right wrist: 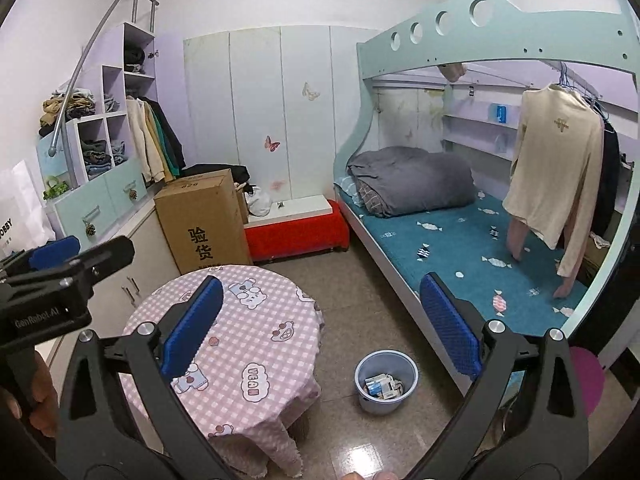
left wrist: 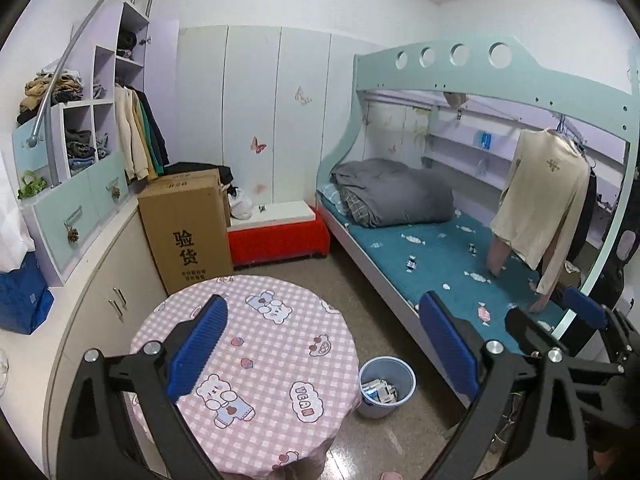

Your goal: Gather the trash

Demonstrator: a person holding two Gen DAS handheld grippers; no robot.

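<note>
The right wrist view showed a hand (right wrist: 38, 384) gripping the left gripper's black handle at its left edge, with a white paper bag behind; the left wrist view instead showed a blue bag (left wrist: 24, 300) on the counter. Both the left gripper (left wrist: 324, 342) and the right gripper (right wrist: 320, 326) stood wide apart, empty. The grey-blue waste bin (right wrist: 386, 380), holding crumpled blue-and-white packets, sat on the floor just beside the round table (right wrist: 260, 340), toward the bunk bed (right wrist: 460, 248).

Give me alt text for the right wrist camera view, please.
The right gripper is open and empty above a round table with a pink checked cloth. A bin holding cartons stands on the floor between table and bunk bed; the left gripper shows at the left edge.
</note>
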